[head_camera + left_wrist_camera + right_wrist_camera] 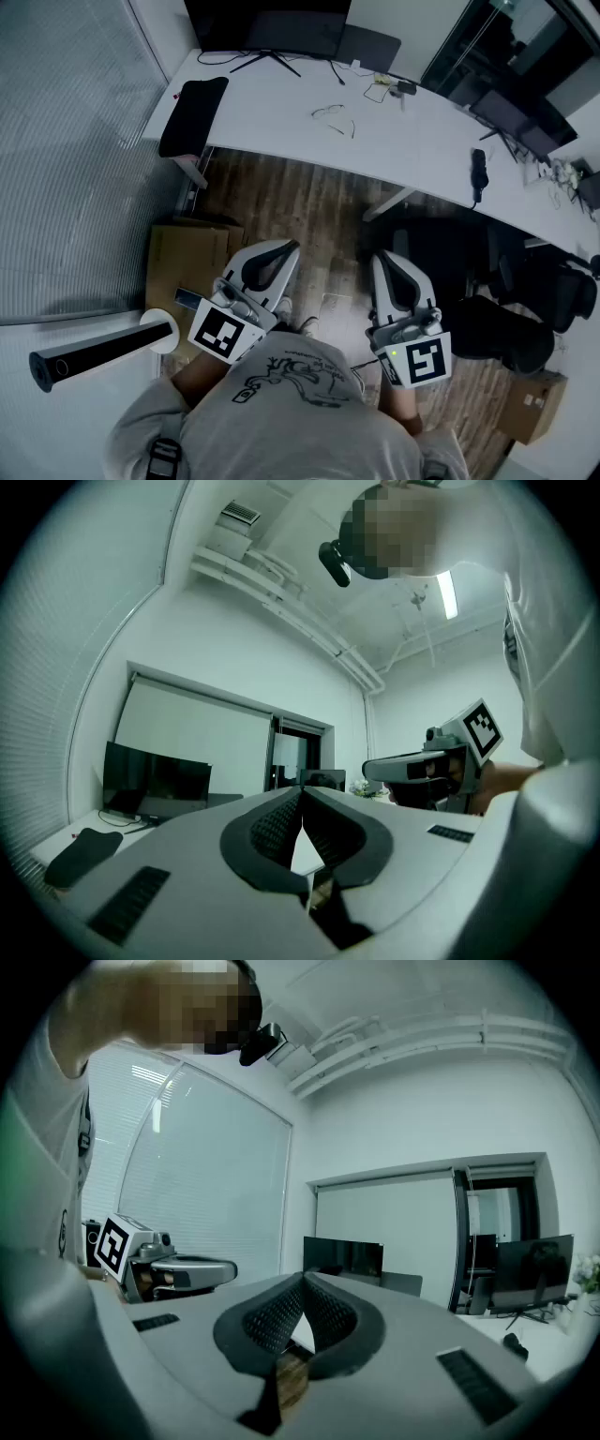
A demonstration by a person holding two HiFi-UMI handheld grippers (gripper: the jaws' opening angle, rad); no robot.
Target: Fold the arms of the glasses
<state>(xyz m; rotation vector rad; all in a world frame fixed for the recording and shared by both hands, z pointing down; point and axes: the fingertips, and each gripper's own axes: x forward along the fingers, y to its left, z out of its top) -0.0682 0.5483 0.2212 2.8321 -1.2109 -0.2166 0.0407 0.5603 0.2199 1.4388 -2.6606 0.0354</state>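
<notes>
A thin-framed pair of glasses lies with its arms spread on the white desk, far ahead of both grippers. My left gripper is held close to the body, well short of the desk, its jaws shut with tips touching and nothing between them. My right gripper is alongside it, also shut and holding nothing. In the left gripper view the left gripper points level at the room, with the right gripper's side seen beyond. The right gripper shows the same closed tips in its own view.
A black pouch lies on the desk's left end, a monitor and laptop stand at the back, cables and a black handset to the right. Cardboard boxes lie on the wooden floor. Office chairs stand at right.
</notes>
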